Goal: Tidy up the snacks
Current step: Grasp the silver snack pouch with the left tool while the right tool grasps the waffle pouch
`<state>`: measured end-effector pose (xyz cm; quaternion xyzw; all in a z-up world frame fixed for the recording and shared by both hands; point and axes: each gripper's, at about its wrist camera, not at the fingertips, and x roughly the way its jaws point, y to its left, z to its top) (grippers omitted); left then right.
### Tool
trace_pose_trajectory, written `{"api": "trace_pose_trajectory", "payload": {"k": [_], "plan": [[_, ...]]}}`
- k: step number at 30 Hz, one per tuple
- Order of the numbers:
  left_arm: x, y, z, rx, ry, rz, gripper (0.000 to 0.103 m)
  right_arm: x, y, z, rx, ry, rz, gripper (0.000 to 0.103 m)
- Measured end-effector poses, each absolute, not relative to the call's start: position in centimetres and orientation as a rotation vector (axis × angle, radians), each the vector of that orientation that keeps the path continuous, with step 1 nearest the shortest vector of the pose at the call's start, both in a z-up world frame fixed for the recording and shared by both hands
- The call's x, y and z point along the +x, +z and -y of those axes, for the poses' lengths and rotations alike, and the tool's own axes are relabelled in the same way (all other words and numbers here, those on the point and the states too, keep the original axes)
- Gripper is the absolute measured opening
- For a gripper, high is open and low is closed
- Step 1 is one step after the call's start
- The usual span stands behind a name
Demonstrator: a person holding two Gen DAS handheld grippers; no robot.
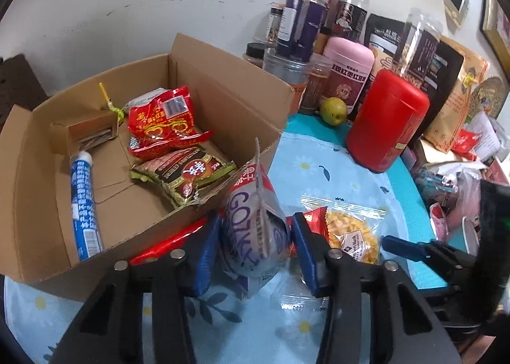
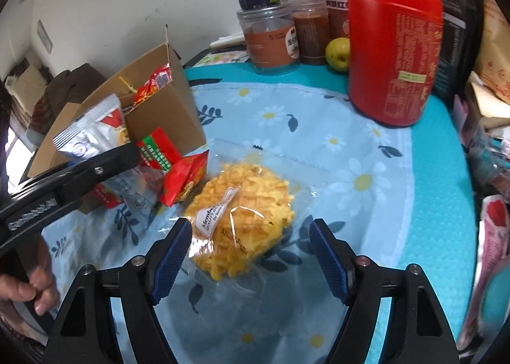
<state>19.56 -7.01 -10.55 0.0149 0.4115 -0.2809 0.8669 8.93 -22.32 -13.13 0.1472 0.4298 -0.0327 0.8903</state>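
Left wrist view first: the left gripper [image 1: 256,233] has its blue pads squeezed on a silver snack pouch [image 1: 255,220], held upright by its belly with the sealed top edge sticking up. It sits just outside the near wall of the cardboard box [image 1: 204,77], so my guess is the pouch is on its way in. Pinching the middle makes sense since these puffy bags slide out if you grab a corner.

Already lying in the box: a red snack bag [image 1: 162,118] toward the back, a dark green-and-red packet [image 1: 185,173] against the near wall, and a blue-and-white tube [image 1: 83,204] along the left wall. Flat stuff on the floor of the box leaves room on top.

Right wrist view: the right gripper [image 2: 250,252] is spread wide, fingers either side of a clear-wrapped waffle cookie pack [image 2: 242,217] lying flat on the daisy tablecloth [image 2: 366,173], not touching it as far as I can tell. Looks lined up as the next pick. A few small red packets [image 2: 181,179] sit by the box's near corner, still to sort.

The red canister [image 2: 392,55] and the jars stand along the table's far edge, well apart from all this. The crinkly wrapper could easily slip if only film gets pinched.
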Motion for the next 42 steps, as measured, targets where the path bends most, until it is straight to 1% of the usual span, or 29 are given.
{"api": "trace_pose_trajectory", "payload": {"k": [4, 6, 7, 9, 12, 15, 29, 35, 38, 40, 41, 42], "plan": [[18.9, -10.2, 6.4, 0.050, -0.590, -0.850, 0.043, 9.9, -13.9, 21.8, 0.294, -0.063, -0.908, 0.076], [18.4, -9.9, 6.0, 0.051, -0.591, -0.848, 0.043, 10.0, -14.0, 21.4, 0.297, -0.034, -0.908, 0.062], [18.2, -9.8, 5.7, 0.049, -0.591, -0.850, 0.043, 9.9, -14.0, 21.3, 0.306, -0.017, -0.907, 0.059], [17.7, -9.7, 5.1, 0.045, -0.580, -0.858, 0.043, 9.6, -13.9, 21.0, 0.315, 0.006, -0.904, 0.044], [16.6, -9.5, 4.6, 0.055, -0.580, -0.856, 0.043, 9.2, -13.5, 20.4, 0.297, 0.015, -0.896, 0.036], [15.3, -9.6, 4.1, 0.063, -0.590, -0.865, 0.042, 8.4, -13.0, 19.8, 0.280, 0.027, -0.889, 0.032], [9.9, -11.4, 1.8, 0.065, -0.609, -0.941, 0.042, 2.2, -13.2, 19.6, 0.330, 0.085, -0.925, 0.031], [9.8, -11.5, 1.9, 0.071, -0.581, -0.927, 0.042, 0.2, -13.3, 19.3, 0.316, 0.135, -0.966, 0.031], [9.9, -11.4, 1.9, 0.088, -0.547, -0.917, 0.042, -0.2, -13.5, 19.6, 0.318, 0.105, -0.980, 0.033], [10.1, -11.4, 1.7, 0.088, -0.522, -0.916, 0.042, -0.1, -13.5, 19.6, 0.318, 0.078, -0.983, 0.038], [10.2, -11.4, 1.7, 0.087, -0.508, -0.919, 0.042, -0.1, -13.5, 19.7, 0.316, 0.065, -0.983, 0.049], [10.5, -11.5, 1.6, 0.088, -0.487, -0.923, 0.042, 0.0, -13.4, 19.7, 0.317, 0.049, -0.981, 0.064]]}}
